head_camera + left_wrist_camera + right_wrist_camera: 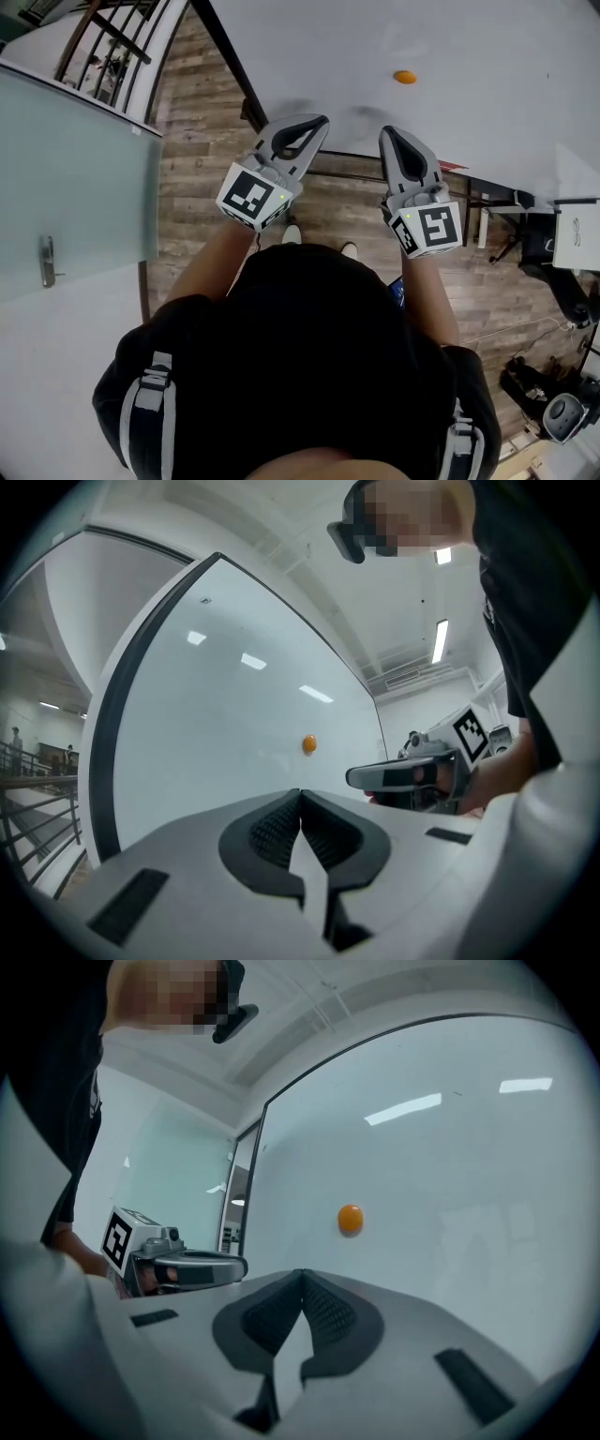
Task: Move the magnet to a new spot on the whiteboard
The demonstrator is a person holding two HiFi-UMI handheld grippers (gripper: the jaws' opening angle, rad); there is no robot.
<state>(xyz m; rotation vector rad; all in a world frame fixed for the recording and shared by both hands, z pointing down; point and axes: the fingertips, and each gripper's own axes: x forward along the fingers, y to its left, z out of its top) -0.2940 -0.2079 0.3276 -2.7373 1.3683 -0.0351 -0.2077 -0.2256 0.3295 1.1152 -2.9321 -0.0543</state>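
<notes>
Smooth, glossy white whiteboard (487, 56) w/ bright reflections. Magnet (404, 77): smooth orange, slight sheen. Left gripper (317, 122) & right gripper (392, 134): matt grey plastic shells, black ribbed pads (277, 829). Floor (197, 150): matt wood-look planks. Door (66, 178): frosted glass, metal handle (46, 261). Shirt (319, 356): black cloth.

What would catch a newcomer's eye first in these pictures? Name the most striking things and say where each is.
A small orange magnet stands alone on the bare white whiteboard. Facing the board side by side are the left hand-held gripper and the right hand-held gripper, both shut and empty. The magnet sits ahead of the right one, untouched.
</notes>
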